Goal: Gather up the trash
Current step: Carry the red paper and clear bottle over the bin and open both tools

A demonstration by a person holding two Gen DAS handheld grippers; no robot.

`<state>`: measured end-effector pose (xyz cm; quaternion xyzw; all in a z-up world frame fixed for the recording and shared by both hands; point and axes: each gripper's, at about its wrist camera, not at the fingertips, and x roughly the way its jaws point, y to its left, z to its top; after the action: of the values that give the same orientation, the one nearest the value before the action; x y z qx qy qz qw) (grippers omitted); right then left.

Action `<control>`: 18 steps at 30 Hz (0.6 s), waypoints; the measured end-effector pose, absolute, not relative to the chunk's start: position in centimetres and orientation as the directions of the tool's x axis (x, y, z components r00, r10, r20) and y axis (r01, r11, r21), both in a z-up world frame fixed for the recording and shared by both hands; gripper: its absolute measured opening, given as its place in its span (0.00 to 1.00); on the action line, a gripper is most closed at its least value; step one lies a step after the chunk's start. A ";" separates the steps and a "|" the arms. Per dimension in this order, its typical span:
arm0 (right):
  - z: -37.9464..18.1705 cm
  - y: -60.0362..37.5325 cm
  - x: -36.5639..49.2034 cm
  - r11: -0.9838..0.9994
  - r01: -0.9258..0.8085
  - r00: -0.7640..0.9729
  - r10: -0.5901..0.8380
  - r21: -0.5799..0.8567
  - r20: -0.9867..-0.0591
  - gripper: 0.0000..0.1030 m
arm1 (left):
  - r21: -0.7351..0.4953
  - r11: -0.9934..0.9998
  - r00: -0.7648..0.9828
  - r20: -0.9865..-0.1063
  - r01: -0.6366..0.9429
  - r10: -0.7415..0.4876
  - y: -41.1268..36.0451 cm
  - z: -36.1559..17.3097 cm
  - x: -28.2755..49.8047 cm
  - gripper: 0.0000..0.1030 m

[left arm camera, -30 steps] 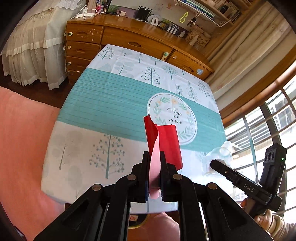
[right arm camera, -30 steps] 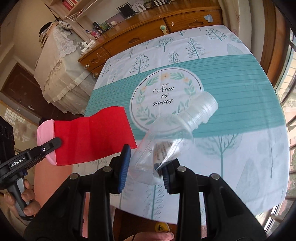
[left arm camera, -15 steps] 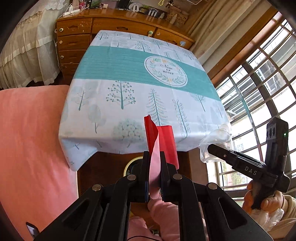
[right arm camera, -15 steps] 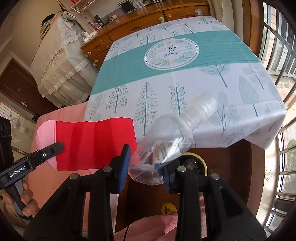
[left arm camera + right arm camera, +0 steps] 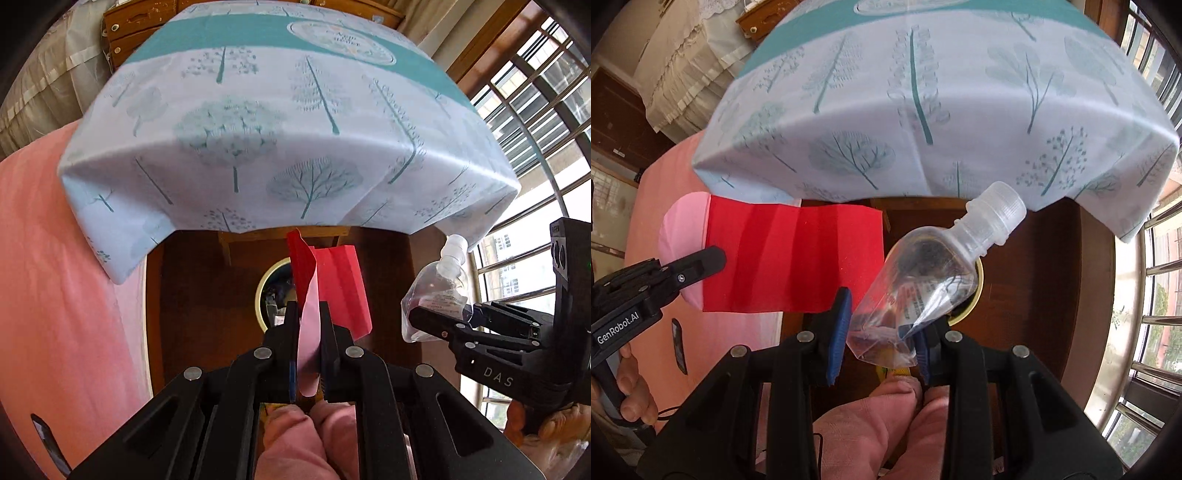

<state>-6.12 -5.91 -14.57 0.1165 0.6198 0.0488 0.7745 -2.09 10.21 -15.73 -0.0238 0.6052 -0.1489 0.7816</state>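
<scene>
While both grippers hang over the bin (image 5: 266,280), each one holds trash.
Left gripper (image 5: 308,343) pinches red paper (image 5: 341,288) tight; at its 3 o'clock, right gripper (image 5: 881,332) squeezes a squashed bottle (image 5: 934,273).

the left claw (image 5: 308,317) pinches red paper (image 5: 332,284) above a yellow-rimmed bin (image 5: 271,291) below the tablecloth (image 5: 280,155).

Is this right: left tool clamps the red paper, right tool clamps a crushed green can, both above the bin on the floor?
Not quite. The right tool clamps a crushed clear plastic bottle, per the right wrist view. Left tool on red paper above the bin stands.
</scene>
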 end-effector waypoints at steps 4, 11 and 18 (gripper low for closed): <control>-20.9 -7.0 -6.3 0.973 0.043 0.180 0.217 0.228 -0.960 0.27 | -0.199 0.964 0.192 -0.953 0.178 -0.233 8.0 -22.4 -2.1 0.09; -30.8 -8.6 -5.6 0.980 0.004 0.117 0.196 0.197 -0.974 0.27 | -0.165 0.977 0.168 -0.968 0.135 -0.186 5.9 -33.0 -1.1 0.09; -38.1 -9.0 -4.1 0.989 -0.034 0.054 0.144 0.143 -0.988 0.27 | -0.165 0.982 0.146 -0.973 0.091 -0.177 5.3 -41.1 0.7 0.09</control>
<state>-4.14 -9.02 -38.08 0.0404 0.6850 0.0614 0.7249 0.66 5.27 -41.11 -0.0333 0.6474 -0.0887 0.7562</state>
